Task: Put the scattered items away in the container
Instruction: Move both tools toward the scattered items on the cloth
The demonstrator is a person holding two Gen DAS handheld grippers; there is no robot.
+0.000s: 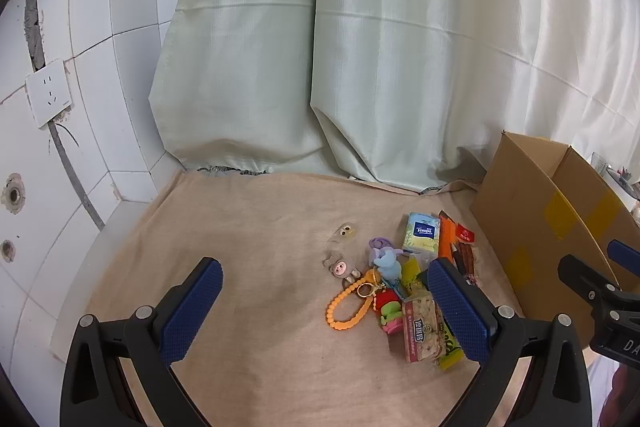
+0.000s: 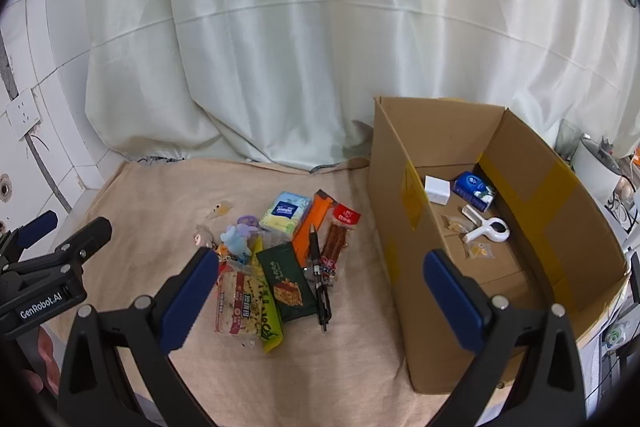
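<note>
Both the left gripper (image 1: 324, 307) and right gripper (image 2: 320, 301) gaped empty; bare cloth (image 1: 256, 227) lay ahead-left, the cardboard box (image 2: 532, 187) wall right.

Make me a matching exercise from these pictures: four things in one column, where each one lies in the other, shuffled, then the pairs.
Things
1. white clip
2. black pen
3. orange bead loop
4. Tempo tissue pack

Places
A. on the beige cloth, at the far end of the pile, nearest the curtain
B. inside the cardboard box, on its floor
C. on the cloth, on the side of the pile away from the box
D. on the cloth, beside the dark green packet, on its box side

Pairs: 1-B, 2-D, 3-C, 4-A
</note>
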